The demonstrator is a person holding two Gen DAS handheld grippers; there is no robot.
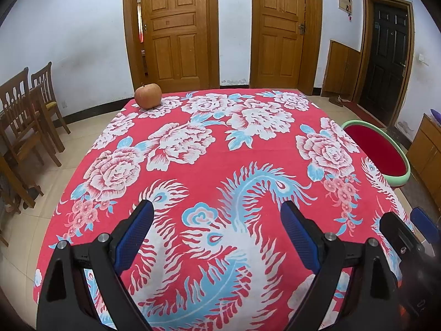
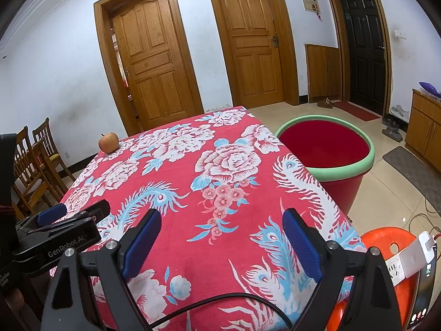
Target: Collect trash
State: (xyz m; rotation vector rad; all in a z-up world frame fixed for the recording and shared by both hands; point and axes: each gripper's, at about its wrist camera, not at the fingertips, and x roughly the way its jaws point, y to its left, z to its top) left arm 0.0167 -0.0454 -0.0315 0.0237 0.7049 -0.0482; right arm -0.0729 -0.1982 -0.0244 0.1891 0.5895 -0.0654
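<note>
Left gripper (image 1: 217, 215) jaws apart, empty; right gripper (image 2: 222, 223) likewise. Apple (image 1: 148, 95) at table's far corner, upper left of frame, well apart, nearer left gripper. Bin (image 2: 325, 149) upper right, beside table.

An apple (image 1: 148, 95) sits at the tabletop's (image 1: 209, 149) far left corner. A bucket (image 2: 328, 149) stands on the floor just off its right edge, seemingly touching the cloth. My two grippers hang over the near edge.

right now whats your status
Both claws, left and right, open, empty. Apple at table's far left corner. Bin beside table. Path clear.
</note>
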